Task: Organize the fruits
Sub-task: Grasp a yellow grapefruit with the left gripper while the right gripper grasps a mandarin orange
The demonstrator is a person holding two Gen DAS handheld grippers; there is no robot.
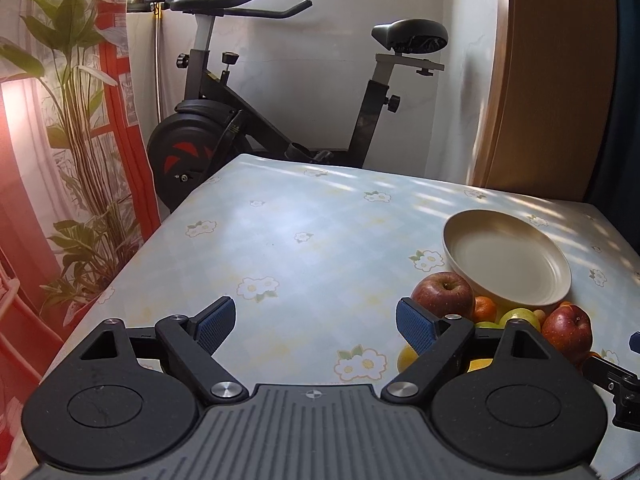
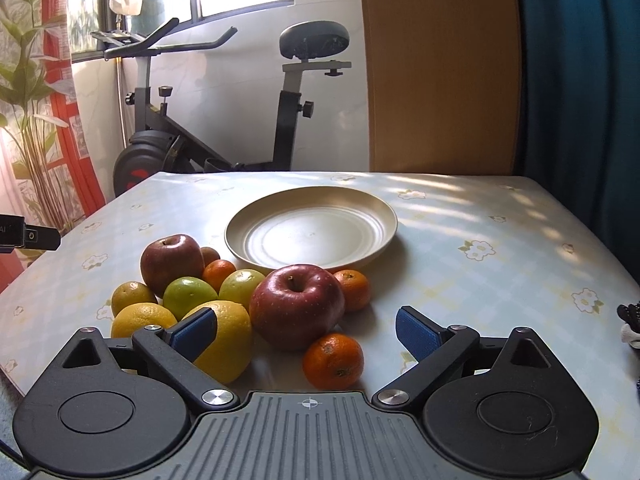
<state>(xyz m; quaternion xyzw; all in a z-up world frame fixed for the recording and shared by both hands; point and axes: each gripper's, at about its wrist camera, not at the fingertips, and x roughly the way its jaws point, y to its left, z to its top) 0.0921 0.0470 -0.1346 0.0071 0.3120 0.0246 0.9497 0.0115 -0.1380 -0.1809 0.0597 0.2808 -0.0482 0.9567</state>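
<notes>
A cream plate [image 2: 362,216] [image 1: 560,280] lies bare on the flowered tablecloth. In front of it sits a heap of fruit: a big red apple [image 2: 297,305], a second red apple [image 2: 171,258] [image 1: 442,292], green apples [image 2: 188,295], yellow citrus [image 2: 230,340], and several small mandarins [image 2: 333,361]. My right gripper [image 2: 306,334] stands open just short of the big apple and nearest mandarin, pads touching nothing. My left gripper [image 1: 316,326] is open over bare cloth, left of the heap, with another red apple [image 1: 567,332] to its right.
The table [image 1: 304,216] ends at a far edge, with an exercise bike [image 1: 224,120] behind it. A printed curtain [image 1: 60,128] hangs at the left, a wooden panel [image 2: 440,68] at the back right. A black-and-white object [image 2: 630,324] peeks in at the right edge.
</notes>
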